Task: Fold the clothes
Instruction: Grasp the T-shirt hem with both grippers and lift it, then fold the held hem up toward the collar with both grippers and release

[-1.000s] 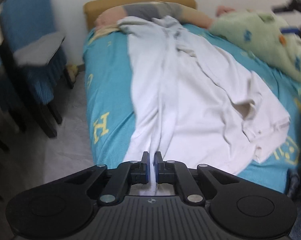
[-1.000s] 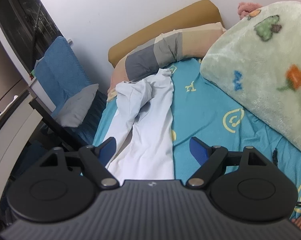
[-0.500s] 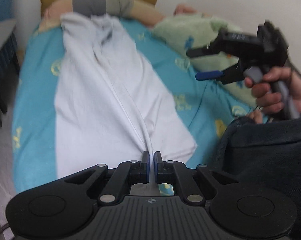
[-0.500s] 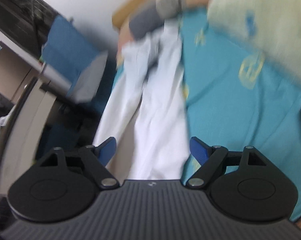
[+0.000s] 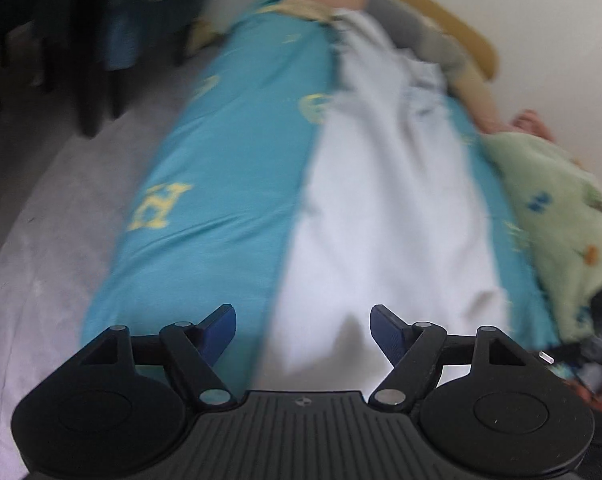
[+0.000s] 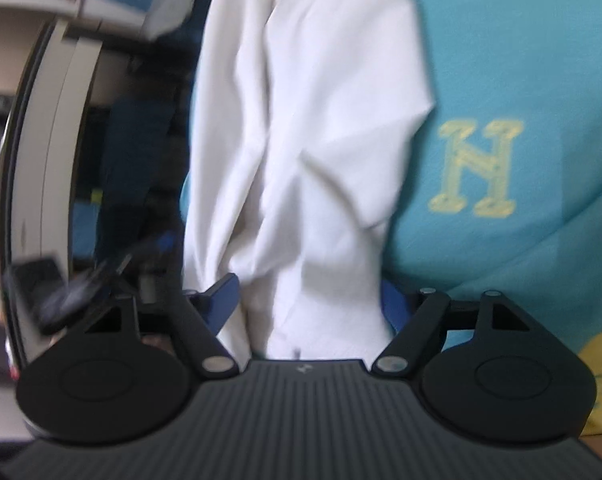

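both claws are standing released: the left claw [image 5: 303,330] is hanging over the near end of the white garment [image 5: 385,216], gripping nothing, and the right claw [image 6: 307,300] is sitting spread around a bunched near edge of that garment [image 6: 301,120]. the garment is lying lengthwise along the teal bed sheet [image 5: 229,152], its far end reaching the pillow [image 5: 417,38], with a green blanket [image 5: 565,216] lying to its right.

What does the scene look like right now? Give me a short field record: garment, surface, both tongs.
garment: white garment laid lengthwise on the bed, wrinkled
surface: teal bedsheet with yellow letter prints
left tongs: open, near end of garment between the fingers, not gripped
right tongs: open, white cloth between the fingers
beside garment: green blanket
head of bed: pillow
image quality: blurred
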`<state>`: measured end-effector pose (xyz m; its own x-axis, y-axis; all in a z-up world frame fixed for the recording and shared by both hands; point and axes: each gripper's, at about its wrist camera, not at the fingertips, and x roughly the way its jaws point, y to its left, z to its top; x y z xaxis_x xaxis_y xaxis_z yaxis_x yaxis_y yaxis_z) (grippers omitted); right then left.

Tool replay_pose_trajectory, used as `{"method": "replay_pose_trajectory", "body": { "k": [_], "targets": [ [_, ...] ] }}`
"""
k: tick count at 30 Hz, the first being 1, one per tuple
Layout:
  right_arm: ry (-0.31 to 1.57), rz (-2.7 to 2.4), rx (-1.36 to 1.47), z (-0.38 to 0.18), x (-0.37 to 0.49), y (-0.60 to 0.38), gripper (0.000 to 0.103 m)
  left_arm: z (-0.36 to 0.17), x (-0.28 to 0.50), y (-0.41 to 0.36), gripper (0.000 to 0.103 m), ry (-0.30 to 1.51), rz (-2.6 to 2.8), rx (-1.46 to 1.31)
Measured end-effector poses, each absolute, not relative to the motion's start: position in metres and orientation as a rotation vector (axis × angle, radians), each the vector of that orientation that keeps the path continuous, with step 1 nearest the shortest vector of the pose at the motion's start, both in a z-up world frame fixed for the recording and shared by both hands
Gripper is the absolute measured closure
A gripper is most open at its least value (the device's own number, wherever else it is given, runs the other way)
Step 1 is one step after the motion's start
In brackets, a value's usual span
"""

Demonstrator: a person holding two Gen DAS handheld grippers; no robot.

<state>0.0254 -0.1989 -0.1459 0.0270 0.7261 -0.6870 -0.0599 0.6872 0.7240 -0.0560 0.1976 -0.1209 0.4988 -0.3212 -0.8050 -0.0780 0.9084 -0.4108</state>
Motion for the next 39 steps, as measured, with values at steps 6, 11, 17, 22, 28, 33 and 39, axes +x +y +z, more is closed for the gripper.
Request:
{"method": "replay_pose_trajectory", "body": {
  "k": [6,11,17,22,28,33,39],
  "targets": [
    [1.473,0.767,0.451,-0.142,0.021,-0.175,0.027,-0.133,-0.057,0.214,0.026,1.101,-0.271,-0.584],
    [1.489,0.847,0.274,-0.136,0.021,-0.152,0.027,-0.133,-0.060,0.199,0.050,1.183,-0.327,-0.537],
    [1.465,0.767,0.143,-0.129,0.011,-0.147,0.089,-0.123,-0.058,0.169,0.099,1.198,-0.330,-0.383],
    [1.338,0.717,0.190,-0.097,0.003,-0.160,0.093,-0.081,-0.044,0.175,0.100,1.078,-0.360,-0.515],
    [1.097,0.622,0.423,-0.021,0.012,-0.204,0.093,0.007,-0.009,0.178,0.100,0.913,-0.361,-0.643],
    [0.895,0.550,0.591,0.048,0.019,-0.240,0.093,0.083,0.015,0.160,0.100,0.831,-0.369,-0.641],
    [0.768,0.503,0.679,0.083,0.014,-0.271,0.093,0.138,0.006,0.133,0.100,0.800,-0.434,-0.584]
  ]
}}
